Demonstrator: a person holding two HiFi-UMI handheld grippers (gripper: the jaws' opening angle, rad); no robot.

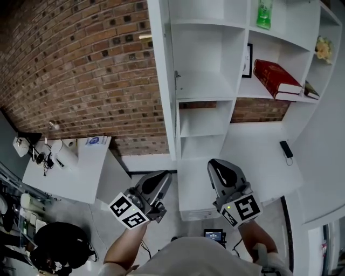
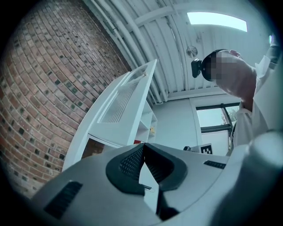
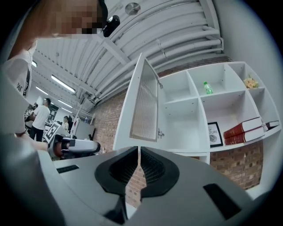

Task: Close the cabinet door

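Nearest the person, the left claw (image 1: 163, 177) and the right claw (image 1: 214, 163) are held side by side, each on a grey body with a black-and-white marker cube (image 1: 128, 211) at its rear. In the left gripper view the left claw's ribbed dark pads (image 2: 132, 161) are pressed together with nothing between them. In the right gripper view the right claw (image 3: 138, 148) is likewise drawn together and empty. Neither claw touches anything. Beyond them stands a tall white open-fronted shelf cabinet (image 1: 207, 121). Its white cabinet door (image 1: 161, 75), a flat panel with a ribbed pane (image 3: 143, 106), stands wide open. It is swung out to the left from the hinges at the left side of an empty upper compartment, well apart from both claws. To the right of that compartment a framed picture (image 1: 248, 60) and thick red books (image 1: 276, 78) sit on one shelf, with a green bottle (image 1: 264, 13) on the shelf above. Left of the cabinet a low white desk (image 1: 81, 180) holds small items, against a red-brown brick wall (image 1: 81, 64).
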